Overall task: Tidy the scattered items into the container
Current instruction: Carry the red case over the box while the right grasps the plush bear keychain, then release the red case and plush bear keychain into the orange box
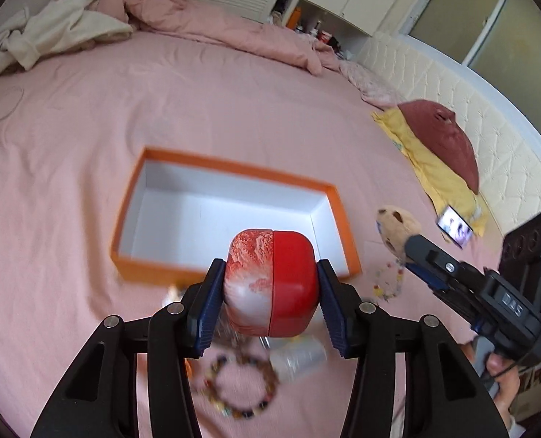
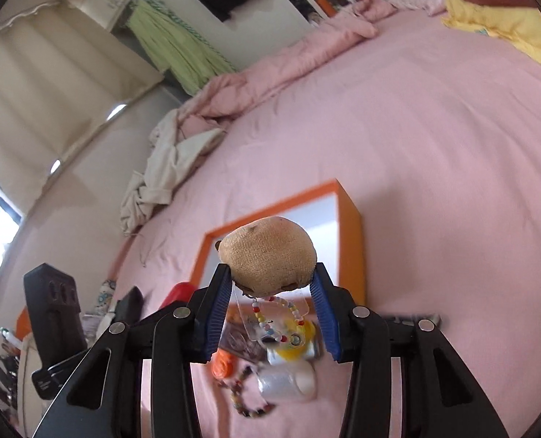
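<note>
l gripper pinching red case — r gripper pinching plush toy.

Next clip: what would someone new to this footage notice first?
Probably the red rounded case, clamped in the left claw just in front of the empty orange box on the pink bed. Next, the tan plush toy gripped in the right claw, a beaded strap dangling below it. Bracelets and small clutter lie scattered on the sheet beneath both.

Left claw and right claw, both clamped, angled downward.
</note>
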Action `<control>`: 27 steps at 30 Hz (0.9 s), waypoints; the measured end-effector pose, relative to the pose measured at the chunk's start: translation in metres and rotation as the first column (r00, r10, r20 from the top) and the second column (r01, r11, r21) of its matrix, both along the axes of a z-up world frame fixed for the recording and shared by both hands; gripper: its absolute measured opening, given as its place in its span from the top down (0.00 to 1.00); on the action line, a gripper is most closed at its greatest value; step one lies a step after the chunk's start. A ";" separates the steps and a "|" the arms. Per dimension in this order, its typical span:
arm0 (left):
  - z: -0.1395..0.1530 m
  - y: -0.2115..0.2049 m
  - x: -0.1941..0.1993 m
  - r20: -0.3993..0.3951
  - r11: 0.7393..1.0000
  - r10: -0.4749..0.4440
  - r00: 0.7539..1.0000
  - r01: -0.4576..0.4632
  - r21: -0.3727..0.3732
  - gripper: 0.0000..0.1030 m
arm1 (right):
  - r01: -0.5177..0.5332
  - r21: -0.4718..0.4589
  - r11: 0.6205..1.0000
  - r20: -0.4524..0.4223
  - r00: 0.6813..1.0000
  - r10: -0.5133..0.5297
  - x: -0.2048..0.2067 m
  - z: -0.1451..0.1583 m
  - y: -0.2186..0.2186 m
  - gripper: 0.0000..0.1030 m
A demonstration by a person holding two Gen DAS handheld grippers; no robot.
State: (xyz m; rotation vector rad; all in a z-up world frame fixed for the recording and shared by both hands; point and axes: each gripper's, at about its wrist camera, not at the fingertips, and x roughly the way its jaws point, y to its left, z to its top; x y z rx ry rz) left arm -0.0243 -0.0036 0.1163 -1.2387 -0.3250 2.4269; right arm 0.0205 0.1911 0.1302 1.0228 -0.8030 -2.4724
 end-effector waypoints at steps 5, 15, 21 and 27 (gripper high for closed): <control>-0.010 -0.004 -0.046 0.008 0.998 0.060 0.998 -0.059 -0.028 0.51 | -0.037 0.070 0.997 -0.004 0.999 0.037 -0.040 0.006 -0.018 0.58; -0.038 -0.023 -0.061 0.085 0.993 0.121 0.989 -0.121 -0.003 0.51 | -0.003 -0.003 1.000 0.120 0.993 0.003 -0.058 -0.026 -0.007 0.56; -0.042 -0.028 -0.054 0.104 0.989 0.146 0.984 -0.148 0.009 0.50 | 0.034 -0.026 0.999 0.138 0.990 -0.030 -0.058 -0.030 -0.002 0.54; -0.041 -0.028 -0.050 0.099 0.990 0.143 0.985 -0.143 0.000 0.50 | 0.032 -0.010 0.999 0.120 0.992 -0.031 -0.054 -0.025 -0.002 0.54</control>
